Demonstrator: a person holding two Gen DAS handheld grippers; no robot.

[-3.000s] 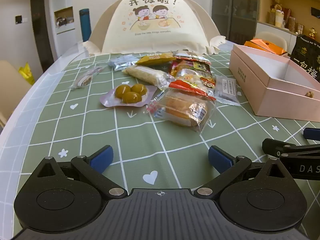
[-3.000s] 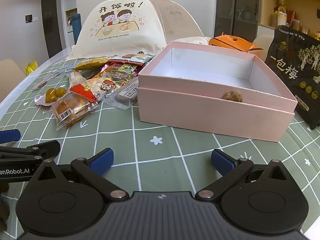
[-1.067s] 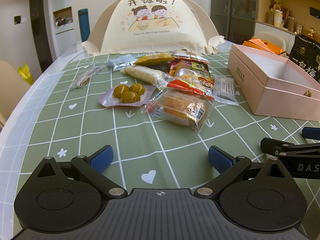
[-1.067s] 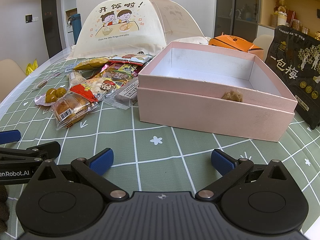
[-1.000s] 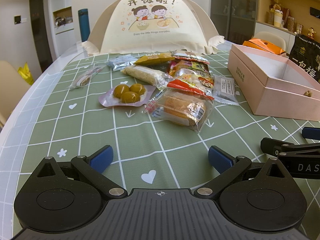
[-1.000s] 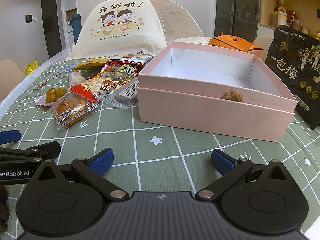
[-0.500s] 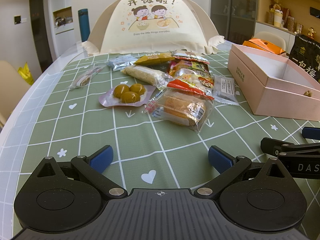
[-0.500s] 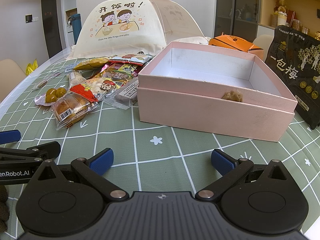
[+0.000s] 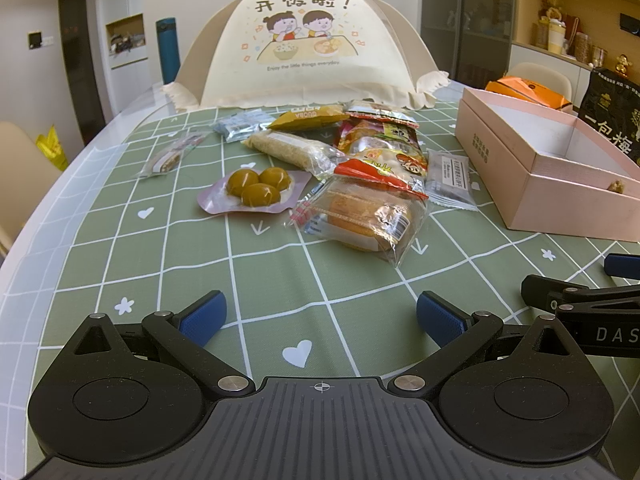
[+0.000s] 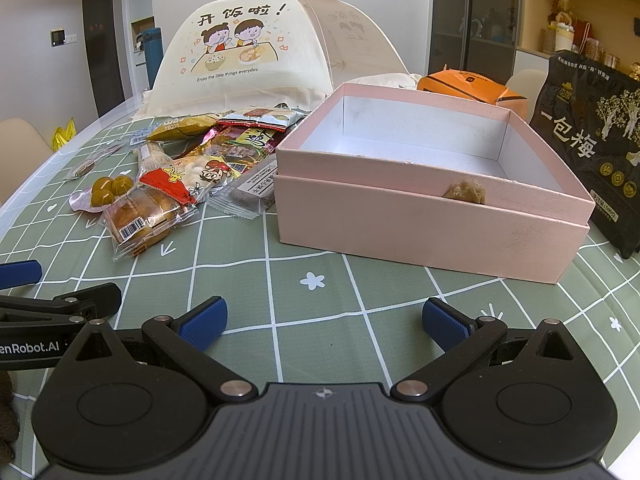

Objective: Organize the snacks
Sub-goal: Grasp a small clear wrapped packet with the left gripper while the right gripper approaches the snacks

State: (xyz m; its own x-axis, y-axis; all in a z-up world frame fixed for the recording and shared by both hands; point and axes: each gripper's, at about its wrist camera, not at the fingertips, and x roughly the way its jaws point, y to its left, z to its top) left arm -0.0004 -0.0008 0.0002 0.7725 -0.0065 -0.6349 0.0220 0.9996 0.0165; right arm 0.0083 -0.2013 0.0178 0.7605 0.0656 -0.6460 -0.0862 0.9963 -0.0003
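the left gripper (image 9: 321, 318), a black two-finger tool with blue ribbed pads (image 9: 203, 317), sits low and level over the near edge of the table, its jaws spread wide with nothing between them. the right gripper (image 10: 323, 322), of the same black and blue build, sits just beside it toward the table's right edge, jaws equally wide and empty, pads (image 10: 443, 327) clear of everything.
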